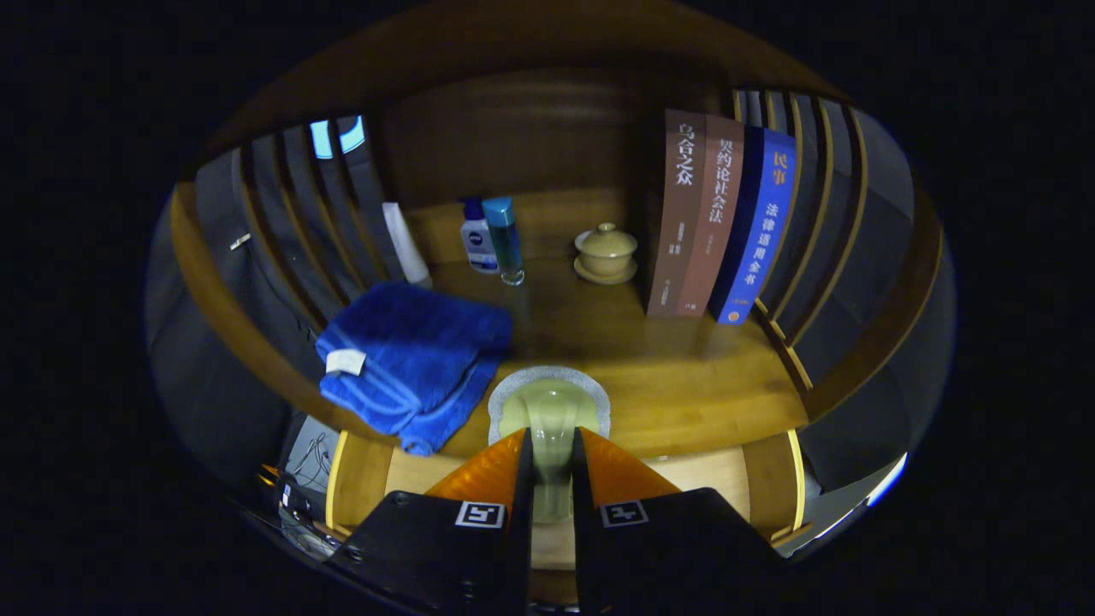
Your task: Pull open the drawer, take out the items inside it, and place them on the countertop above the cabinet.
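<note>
Gripper view: gripper (550, 462) clamped glossy pale-green ceramic cup (551, 419) over worktop (684, 376) front edge, beside folded fluffy blue towel (411, 359).

You can read 乌合之众 on the spine of the tall brown book (682, 214) and 民事 on the blue book (764, 231). Square coded markers (479, 514) sit on your gripper (552, 453), whose fingers clamp the pale green ceramic cup (552, 411).

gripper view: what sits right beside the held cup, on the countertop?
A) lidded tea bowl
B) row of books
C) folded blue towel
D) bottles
C: the folded blue towel lies right next to the pale green cup, which the gripper clamps between its fingers at the countertop edge.
</note>
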Action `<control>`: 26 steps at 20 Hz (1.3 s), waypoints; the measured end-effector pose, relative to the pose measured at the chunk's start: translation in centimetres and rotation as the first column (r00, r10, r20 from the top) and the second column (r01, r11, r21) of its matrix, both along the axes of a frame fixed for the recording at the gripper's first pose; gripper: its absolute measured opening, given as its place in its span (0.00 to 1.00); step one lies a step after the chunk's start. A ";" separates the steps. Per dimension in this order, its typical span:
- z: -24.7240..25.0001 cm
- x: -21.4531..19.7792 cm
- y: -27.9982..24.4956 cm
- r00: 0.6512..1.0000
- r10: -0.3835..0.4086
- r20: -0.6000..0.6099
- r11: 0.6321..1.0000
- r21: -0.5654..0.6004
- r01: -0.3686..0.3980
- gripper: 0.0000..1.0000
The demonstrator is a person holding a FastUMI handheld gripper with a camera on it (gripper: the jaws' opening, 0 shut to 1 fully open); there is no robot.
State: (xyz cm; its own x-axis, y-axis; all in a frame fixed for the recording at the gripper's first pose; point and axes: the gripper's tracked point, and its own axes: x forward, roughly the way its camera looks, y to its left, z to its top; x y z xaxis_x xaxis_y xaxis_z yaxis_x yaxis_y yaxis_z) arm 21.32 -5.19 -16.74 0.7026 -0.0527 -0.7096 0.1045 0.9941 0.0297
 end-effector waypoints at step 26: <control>3.7 -1.9 0.1 0.966 -0.036 0.255 0.999 -0.005 0.038 1.00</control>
